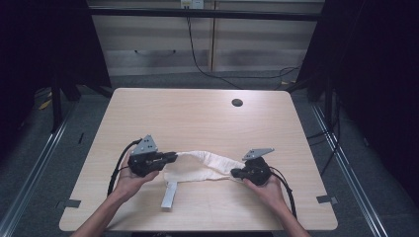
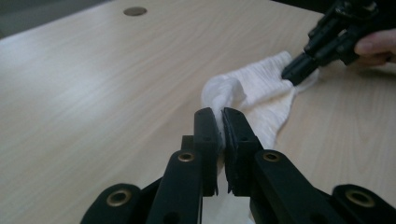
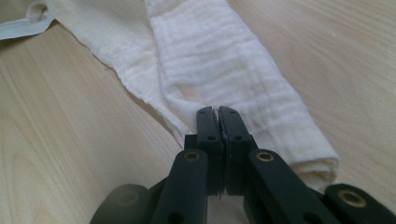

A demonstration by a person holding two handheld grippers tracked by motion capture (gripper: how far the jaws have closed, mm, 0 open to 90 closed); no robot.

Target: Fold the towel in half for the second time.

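Note:
A white cloth (image 1: 200,165) lies bunched in a band across the near half of the wooden table (image 1: 197,118), stretched between both grippers. My left gripper (image 1: 171,157) is shut on its left end; in the left gripper view the jaws (image 2: 219,116) pinch a raised fold of the cloth (image 2: 261,88). My right gripper (image 1: 234,173) is shut on the right end; its jaws (image 3: 217,113) press together on the cloth (image 3: 210,60) close to the tabletop. The right gripper's tip (image 2: 293,73) bites the far end in the left gripper view. A pale strap (image 1: 169,195) trails from the cloth toward the front edge.
A dark round cable hole (image 1: 237,102) sits in the far right part of the table. Wooden cabinets (image 1: 163,44) stand behind, with cables on the floor. Bare tabletop spreads beyond the cloth; the front edge is close below the hands.

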